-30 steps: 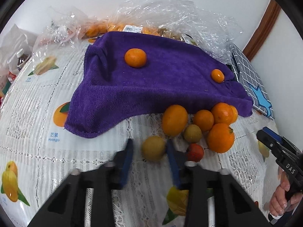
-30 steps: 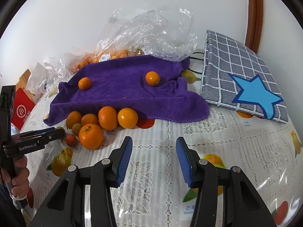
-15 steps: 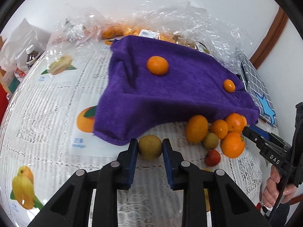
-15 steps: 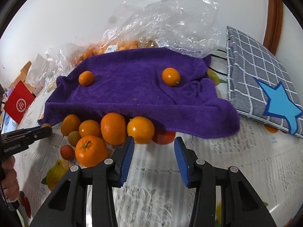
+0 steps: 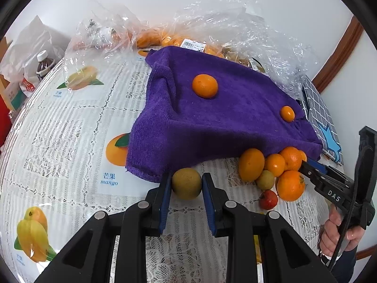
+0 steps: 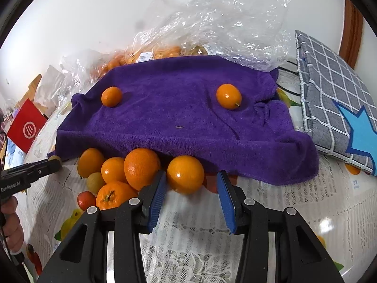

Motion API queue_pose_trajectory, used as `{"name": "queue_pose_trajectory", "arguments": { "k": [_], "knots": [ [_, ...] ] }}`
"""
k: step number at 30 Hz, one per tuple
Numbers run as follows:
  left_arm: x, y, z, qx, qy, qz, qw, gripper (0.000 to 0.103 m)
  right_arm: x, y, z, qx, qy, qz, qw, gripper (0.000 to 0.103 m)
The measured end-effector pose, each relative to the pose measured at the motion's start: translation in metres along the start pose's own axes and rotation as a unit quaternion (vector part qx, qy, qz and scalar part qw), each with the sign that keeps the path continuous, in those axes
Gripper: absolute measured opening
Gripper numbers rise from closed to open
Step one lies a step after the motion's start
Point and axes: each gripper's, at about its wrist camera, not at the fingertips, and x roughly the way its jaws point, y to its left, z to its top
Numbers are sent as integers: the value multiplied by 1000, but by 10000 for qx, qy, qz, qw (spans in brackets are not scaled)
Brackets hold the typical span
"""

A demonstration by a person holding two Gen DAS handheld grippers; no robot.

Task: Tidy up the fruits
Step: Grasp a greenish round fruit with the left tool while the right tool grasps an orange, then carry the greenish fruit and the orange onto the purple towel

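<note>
Left wrist view: the left gripper [image 5: 186, 185] clamps the round greenish-brown fruit [image 5: 186, 183] between its blue pads, right at the front edge of the purple terry towel [image 5: 226, 115] on the counter [image 5: 70, 127]. A small orange tangerine [image 5: 204, 85] sits on the towel.

Right wrist view: the right gripper [image 6: 191, 192] stands wide, straddling a smooth round orange [image 6: 185, 174] beside the fruit pile; the left pad touches it, the right pad is clear. A kumquat [image 6: 228, 96] rests on the towel.

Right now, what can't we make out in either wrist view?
- What props up the purple towel: covered, both views.
- Fruit in the plastic bags: blurred by crinkled film.
- Reddish thing behind the orange in the right tool: mostly hidden.
- Bottle label: too small, left view.
</note>
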Motion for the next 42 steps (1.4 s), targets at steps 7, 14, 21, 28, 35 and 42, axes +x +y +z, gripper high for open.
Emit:
{"name": "queue_pose_trajectory", "arguments": {
  "k": [7,14,21,28,35,42],
  "knots": [
    [-5,5,-4,-71,-14,69,10000,25,2,7,0,-71,-15,40,10000,33],
    [-10,4,-5,-132,-29,71,9999,25,-17,-7,-14,30,-109,-89,9999,33],
    [-23,-3,-6,-150,-114,24,9998,25,-37,-26,-28,205,-173,-141,9995,33],
    [-40,-16,-6,-30,-247,19,9997,25,-53,-35,-34,452,-328,-76,9984,33],
    [-56,-22,-5,-63,-408,1,9991,25,-71,-41,-34,532,-500,-62,9973,33],
    [-66,-30,-5,-43,-500,-54,9987,25,-91,-44,-35,524,-677,-72,9963,33]
  ]
}}
